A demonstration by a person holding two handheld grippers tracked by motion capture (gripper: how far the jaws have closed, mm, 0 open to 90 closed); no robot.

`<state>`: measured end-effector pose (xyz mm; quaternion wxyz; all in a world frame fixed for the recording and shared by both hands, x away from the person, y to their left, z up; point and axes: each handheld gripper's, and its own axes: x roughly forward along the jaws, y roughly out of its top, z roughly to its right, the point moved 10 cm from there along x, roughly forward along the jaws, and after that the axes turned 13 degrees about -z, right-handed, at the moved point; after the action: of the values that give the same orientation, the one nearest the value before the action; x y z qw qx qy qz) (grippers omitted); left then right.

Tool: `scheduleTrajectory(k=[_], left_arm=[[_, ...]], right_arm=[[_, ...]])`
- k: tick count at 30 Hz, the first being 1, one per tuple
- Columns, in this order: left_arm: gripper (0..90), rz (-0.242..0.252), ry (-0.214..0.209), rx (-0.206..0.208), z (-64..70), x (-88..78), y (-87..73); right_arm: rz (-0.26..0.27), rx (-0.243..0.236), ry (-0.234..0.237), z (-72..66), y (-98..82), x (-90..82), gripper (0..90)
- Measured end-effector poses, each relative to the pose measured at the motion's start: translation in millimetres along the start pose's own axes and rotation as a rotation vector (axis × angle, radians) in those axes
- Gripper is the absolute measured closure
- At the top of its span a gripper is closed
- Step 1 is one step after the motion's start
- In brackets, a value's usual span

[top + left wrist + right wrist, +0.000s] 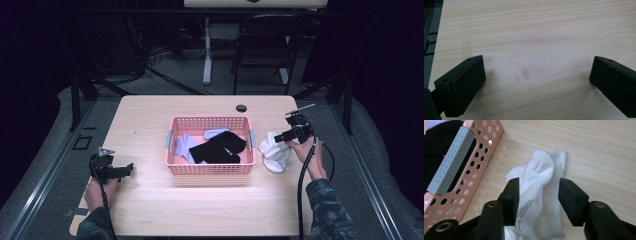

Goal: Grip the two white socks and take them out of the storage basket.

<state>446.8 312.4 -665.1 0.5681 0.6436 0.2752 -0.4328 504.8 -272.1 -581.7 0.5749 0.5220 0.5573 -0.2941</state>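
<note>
Jaws of the right gripper [539, 202] stand parted, unclenched, straddling the white sock [541, 192] lying beside the pink basket [486, 135]; lowering until both pads flank the bunched fabric should secure a grasp.

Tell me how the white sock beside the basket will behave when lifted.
The white sock lies crumpled in soft folds, so it will likely droop. It looks thin and light. Its knit surface should grip the right gripper pads rather than slip.
</note>
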Motion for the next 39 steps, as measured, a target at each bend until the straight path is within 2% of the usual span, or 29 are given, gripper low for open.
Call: scheduleTrajectory(k=[11, 22, 24, 26, 31, 34, 36, 39], left_arm=[[0.3, 0.000, 0.000, -0.001, 0.0, 0.0, 0.0], [0.3, 0.000, 0.000, -0.001, 0.1, 0.0, 0.0], [0.3, 0.000, 0.000, -0.001, 0.1, 0.0, 0.0], [0.3, 0.000, 0.000, -0.001, 0.1, 0.0, 0.0], [0.3, 0.000, 0.000, 0.000, 0.0, 0.0, 0.1], [0.3, 0.000, 0.000, -0.001, 0.0, 0.0, 0.0], [0.3, 0.000, 0.000, -0.001, 0.1, 0.0, 0.0], [0.3, 0.000, 0.000, 0.000, 0.0, 0.0, 0.0]], right_arm=[[0.049, -0.013, 0.013, -3.7, -8.9, -24.8, 25.8], [0.091, -0.091, 0.015, -16.1, -33.7, -49.4, 8.3], [0.080, -0.093, 0.017, -18.5, -40.8, -49.6, 2.4], [0.070, -0.099, 0.021, -21.0, -47.9, -49.0, 0.5], [0.058, -0.110, 0.018, -23.2, -69.8, -44.9, 0.0], [0.041, -0.098, 0.014, -22.1, -82.9, -38.2, 0.0], [0.025, -0.102, -0.001, -21.3, -91.3, -32.9, 0.0], [0.013, -0.110, 0.001, -22.1, -98.9, -27.4, 0.0]])
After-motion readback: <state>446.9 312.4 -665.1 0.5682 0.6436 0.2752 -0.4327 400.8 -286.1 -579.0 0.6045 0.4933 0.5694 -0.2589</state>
